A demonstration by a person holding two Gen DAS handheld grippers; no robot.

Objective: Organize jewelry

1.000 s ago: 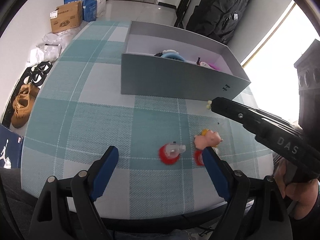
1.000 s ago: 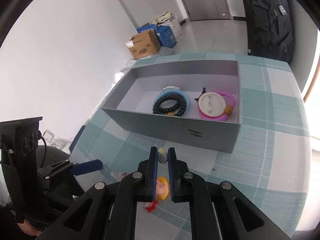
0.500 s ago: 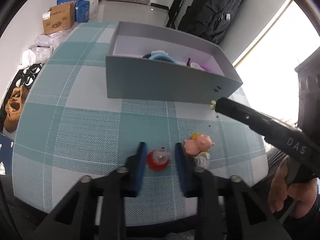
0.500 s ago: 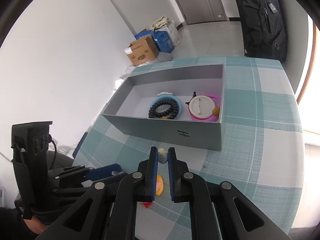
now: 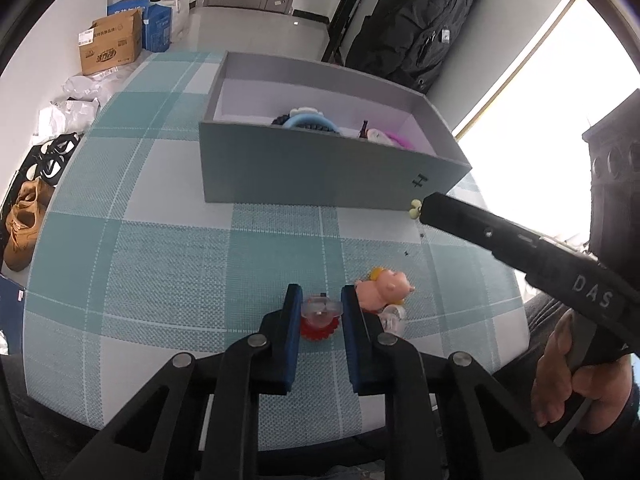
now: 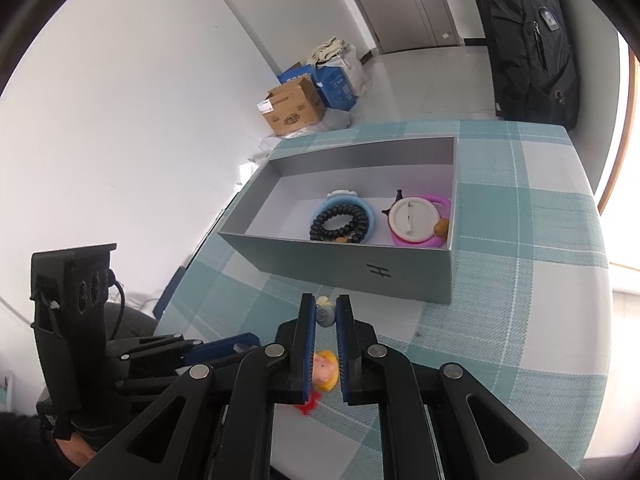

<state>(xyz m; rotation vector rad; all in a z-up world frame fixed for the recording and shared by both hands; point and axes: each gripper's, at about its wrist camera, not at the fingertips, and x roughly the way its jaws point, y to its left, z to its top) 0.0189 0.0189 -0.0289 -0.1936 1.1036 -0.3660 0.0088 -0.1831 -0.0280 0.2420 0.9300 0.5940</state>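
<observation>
My left gripper point(image 5: 320, 300) is shut on a small red trinket with a clear top point(image 5: 320, 314) that rests on the checked tablecloth. Just right of it lies a pink pig figure point(image 5: 382, 290), touching a clear piece. My right gripper point(image 6: 325, 305) is shut on a small grey and yellow charm point(image 6: 325, 314), held in the air in front of the grey box point(image 6: 340, 270). In the left wrist view that charm point(image 5: 415, 209) shows at the right gripper's tip. The box holds a black bead bracelet point(image 6: 340, 224) on a blue ring and a white badge point(image 6: 412, 220) on a pink ring.
The round table point(image 5: 160, 264) has its near edge just under both grippers. A black backpack point(image 5: 416, 28) hangs behind the box. Cardboard boxes point(image 5: 110, 46), bags and shoes point(image 5: 22, 228) sit on the floor to the left. A person's hand point(image 5: 576, 380) grips the right tool.
My left gripper's jaws went from wide open to shut on the red trinket. The right gripper kept its grip on the charm and hardly moved.
</observation>
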